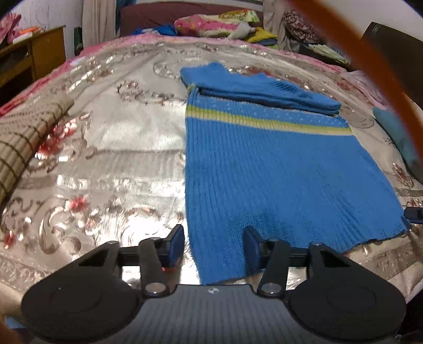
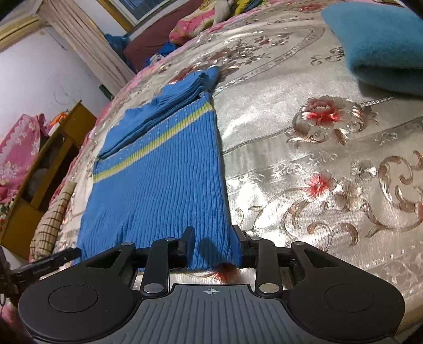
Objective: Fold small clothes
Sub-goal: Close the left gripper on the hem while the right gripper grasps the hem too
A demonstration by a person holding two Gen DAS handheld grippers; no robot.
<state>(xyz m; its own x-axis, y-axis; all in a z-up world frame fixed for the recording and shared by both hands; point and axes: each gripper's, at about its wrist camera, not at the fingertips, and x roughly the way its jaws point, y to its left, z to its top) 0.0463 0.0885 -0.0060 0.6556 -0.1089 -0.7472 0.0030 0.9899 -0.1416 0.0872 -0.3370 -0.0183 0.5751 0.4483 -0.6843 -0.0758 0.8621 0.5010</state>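
Over sweater (image 1: 264,169) hem, both grippers angle downward.

A home bedroom: floral bedspread (image 1: 105,158), pillows (image 1: 216,23), curtain (image 2: 87,47)

The sweater (image 1: 267,169) is ribbed knit wool-like cloth, matt and slightly fuzzy, blue with a yellow-green stripe. Under the sweater, the bedspread (image 1: 111,164) is a glossy satin-like cloth with a woven floral pattern that catches the light. Left of the sweater lies a checked cloth (image 1: 23,137), matt and coarse-woven. Right of the sweater, a folded teal cloth (image 2: 383,45) looks soft and felt-like. Beyond the sweater's left side stands a cabinet (image 1: 39,53) of yellowish, smooth wood. At the sweater's near hem, each claw (image 1: 214,246) (image 2: 212,243) is matt black plastic with small shiny metal rivets.
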